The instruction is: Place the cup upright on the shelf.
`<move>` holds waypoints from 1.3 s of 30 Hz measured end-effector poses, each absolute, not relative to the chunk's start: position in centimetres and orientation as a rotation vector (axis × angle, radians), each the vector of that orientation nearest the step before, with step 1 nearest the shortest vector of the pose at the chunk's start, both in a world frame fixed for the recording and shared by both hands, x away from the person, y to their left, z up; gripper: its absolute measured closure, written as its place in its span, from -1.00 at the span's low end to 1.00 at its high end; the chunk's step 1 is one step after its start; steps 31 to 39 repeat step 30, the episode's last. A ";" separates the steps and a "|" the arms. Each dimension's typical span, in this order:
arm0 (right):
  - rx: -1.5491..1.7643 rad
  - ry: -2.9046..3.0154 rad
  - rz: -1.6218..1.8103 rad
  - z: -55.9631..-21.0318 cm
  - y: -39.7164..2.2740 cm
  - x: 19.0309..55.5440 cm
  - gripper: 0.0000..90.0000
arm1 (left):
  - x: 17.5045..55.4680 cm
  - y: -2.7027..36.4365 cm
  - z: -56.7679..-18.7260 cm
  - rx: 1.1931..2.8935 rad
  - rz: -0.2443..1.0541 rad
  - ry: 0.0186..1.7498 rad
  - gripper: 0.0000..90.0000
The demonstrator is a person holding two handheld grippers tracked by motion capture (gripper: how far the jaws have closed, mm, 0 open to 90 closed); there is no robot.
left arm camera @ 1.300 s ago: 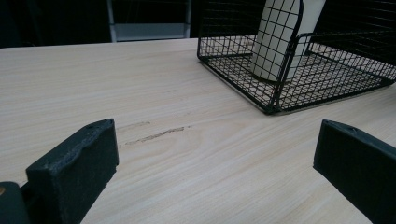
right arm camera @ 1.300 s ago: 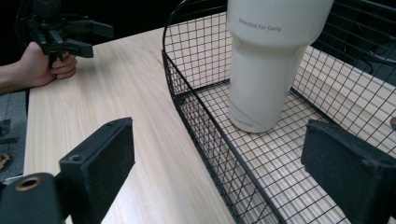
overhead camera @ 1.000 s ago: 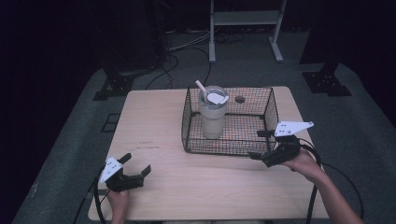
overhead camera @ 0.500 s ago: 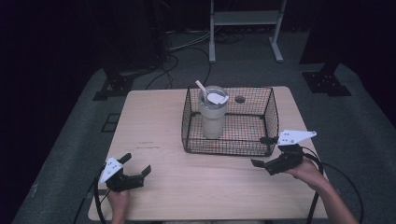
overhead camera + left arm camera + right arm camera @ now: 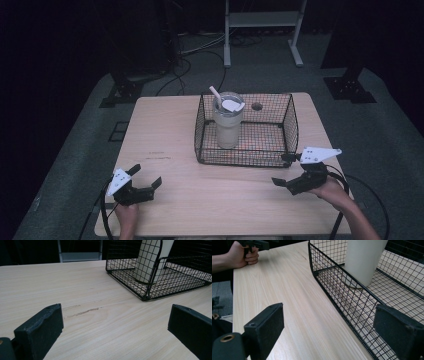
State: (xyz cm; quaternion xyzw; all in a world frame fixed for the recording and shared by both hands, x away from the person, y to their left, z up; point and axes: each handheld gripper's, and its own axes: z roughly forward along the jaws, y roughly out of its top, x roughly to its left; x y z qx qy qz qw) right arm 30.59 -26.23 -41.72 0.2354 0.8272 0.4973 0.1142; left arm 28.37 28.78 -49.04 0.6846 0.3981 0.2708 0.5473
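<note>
The left gripper (image 5: 147, 178) is hovering low over the near-left part of the wooden table (image 5: 165, 135), its jaws spreading wide with nothing between them. The left hand (image 5: 126, 212) is gripping it from behind at the table's near edge. Ahead of this gripper and off to its right, well apart, the black wire basket (image 5: 290, 120) is sitting on the table. In the left gripper view the basket (image 5: 147, 287) is lying beyond the gap between the jaws, toward the upper right.

Inside the basket, a cream tumbler (image 5: 228, 127) with a lid and straw is standing upright in the left half.

The right gripper (image 5: 287, 170) is hanging just beside the basket's near-right corner, its jaws also standing wide apart and holding nothing. The right hand (image 5: 332, 190) is holding it. In the right gripper view the basket's near wall (image 5: 342, 300) is running between the jaws, with the tumbler (image 5: 364, 260) ahead.
</note>
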 end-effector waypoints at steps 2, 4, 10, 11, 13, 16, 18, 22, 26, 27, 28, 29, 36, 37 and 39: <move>0.697 2.420 1.464 -42.0 -26.3 30.3 -0.80 | 28.4 28.8 -49.0 1.621 0.643 0.942 -1.00; 0.699 2.424 1.452 -42.3 -26.3 30.1 -0.80 | 28.4 28.8 -49.0 1.621 0.642 0.943 -1.00; 0.721 2.423 1.457 -43.4 -26.6 29.6 -0.80 | 28.4 28.8 -49.0 1.621 0.643 0.943 -1.00; 0.725 2.420 1.457 -43.6 -26.7 29.6 -0.80 | 28.4 28.8 -49.0 1.622 0.643 0.942 -1.00; 0.741 2.415 1.459 -43.9 -26.8 29.5 -0.80 | 28.4 28.8 -49.0 1.622 0.643 0.942 -1.00; 0.763 2.403 1.464 -44.4 -27.1 29.4 -0.80 | 28.4 28.8 -49.0 1.621 0.643 0.942 -1.00; 0.783 2.407 1.454 -44.8 -27.2 29.5 -0.80 | 28.4 28.8 -49.0 1.621 0.643 0.943 -1.00; 0.807 2.388 1.457 -45.3 -27.3 29.4 -0.80 | 28.4 28.8 -49.0 1.620 0.643 0.943 -1.00; 0.830 2.377 1.459 -45.8 -27.2 29.3 -0.80 | 28.4 28.8 -49.0 1.621 0.644 0.943 -1.00; 0.833 2.367 1.464 -46.0 -27.2 29.3 -0.80 | 28.4 28.8 -49.0 1.620 0.644 0.943 -1.00; 0.838 2.363 1.470 -46.0 -27.2 29.2 -0.80 | 28.4 28.8 -49.0 1.622 0.644 0.943 -1.00; 0.841 2.361 1.475 -46.1 -27.1 29.1 -0.80 | 28.4 28.8 -49.0 1.622 0.643 0.944 -1.00; 0.845 2.347 1.483 -46.1 -27.1 29.0 -0.80 | 28.4 28.8 -49.0 1.622 0.643 0.945 -1.00; 0.845 2.347 1.483 -46.1 -27.1 29.0 -0.80 | 28.4 28.8 -49.0 1.622 0.643 0.945 -1.00; 0.845 2.347 1.483 -46.1 -27.1 29.0 -0.80 | 28.4 28.8 -49.0 1.622 0.643 0.945 -1.00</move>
